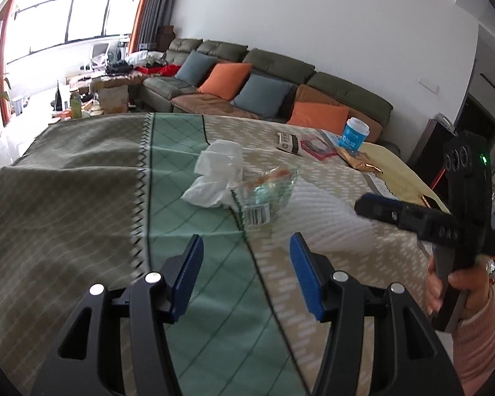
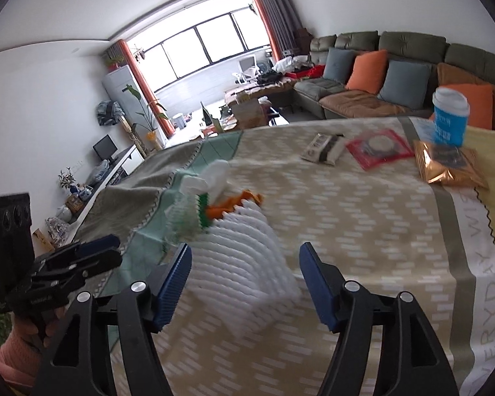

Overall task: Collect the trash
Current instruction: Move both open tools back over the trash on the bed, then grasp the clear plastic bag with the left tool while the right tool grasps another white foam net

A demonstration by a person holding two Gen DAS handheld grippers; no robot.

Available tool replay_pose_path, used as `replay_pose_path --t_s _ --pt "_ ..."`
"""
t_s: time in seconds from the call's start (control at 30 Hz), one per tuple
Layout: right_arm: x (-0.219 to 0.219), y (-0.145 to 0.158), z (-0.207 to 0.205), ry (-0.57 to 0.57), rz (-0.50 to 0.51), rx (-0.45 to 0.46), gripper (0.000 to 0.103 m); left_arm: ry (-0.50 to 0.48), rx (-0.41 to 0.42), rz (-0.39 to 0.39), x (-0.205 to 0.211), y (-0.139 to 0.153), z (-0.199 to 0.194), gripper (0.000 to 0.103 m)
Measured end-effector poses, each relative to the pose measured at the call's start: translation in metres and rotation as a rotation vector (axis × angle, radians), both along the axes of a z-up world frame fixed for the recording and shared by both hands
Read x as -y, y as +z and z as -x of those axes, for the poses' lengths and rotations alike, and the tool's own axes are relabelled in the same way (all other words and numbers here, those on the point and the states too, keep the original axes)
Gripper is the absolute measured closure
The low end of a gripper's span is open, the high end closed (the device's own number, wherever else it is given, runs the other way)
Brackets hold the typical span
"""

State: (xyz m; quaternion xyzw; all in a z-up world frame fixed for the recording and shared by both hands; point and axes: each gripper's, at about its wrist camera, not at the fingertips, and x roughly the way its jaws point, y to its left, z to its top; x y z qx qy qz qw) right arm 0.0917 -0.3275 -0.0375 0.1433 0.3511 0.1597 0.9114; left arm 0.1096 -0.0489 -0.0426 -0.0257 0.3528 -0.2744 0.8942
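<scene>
Left wrist view: the left gripper (image 1: 246, 257), blue-padded jaws standing apart with nothing between them, hovers at lower centre over the patterned beige-and-green tablecloth (image 1: 82, 198). Mid-frame lie a crumpled white tissue (image 1: 217, 173) and, touching it, a clear plastic wrapper with barcode (image 1: 267, 194). Upper right: a blue paper cup with white lid (image 1: 354, 133) and a gold foil packet (image 1: 359, 161) just beside it. Right wrist view: the right gripper (image 2: 246, 272), jaws wide and empty, hangs above a white ridged foam sheet (image 2: 244, 254), blurred.
</scene>
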Motion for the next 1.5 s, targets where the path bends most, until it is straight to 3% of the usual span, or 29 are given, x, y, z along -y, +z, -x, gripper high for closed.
replay_pose_path --t_s 0.43,0.57,0.73,0.93,1.5 --pt "-0.002 -0.013 -0.004 0.069 -0.023 -0.045 0.032 -0.001 -0.120 -0.005 0.028 -0.015 -0.044 0.049" --pt "-0.004 -0.012 -0.002 0.086 -0.029 -0.051 0.038 -0.010 -0.124 -0.001 0.030 -0.016 -0.046 0.065" --pt "-0.007 -0.013 -0.001 0.104 -0.027 -0.057 0.058 -0.008 -0.104 0.001 0.028 -0.013 -0.042 0.073" --pt "-0.013 -0.012 0.004 0.133 -0.005 -0.042 0.079 0.001 -0.076 0.000 0.019 -0.008 -0.031 0.075" --pt "-0.017 0.008 0.025 0.144 -0.063 0.029 0.083 0.070 0.005 0.014 -0.031 0.014 0.013 0.076"
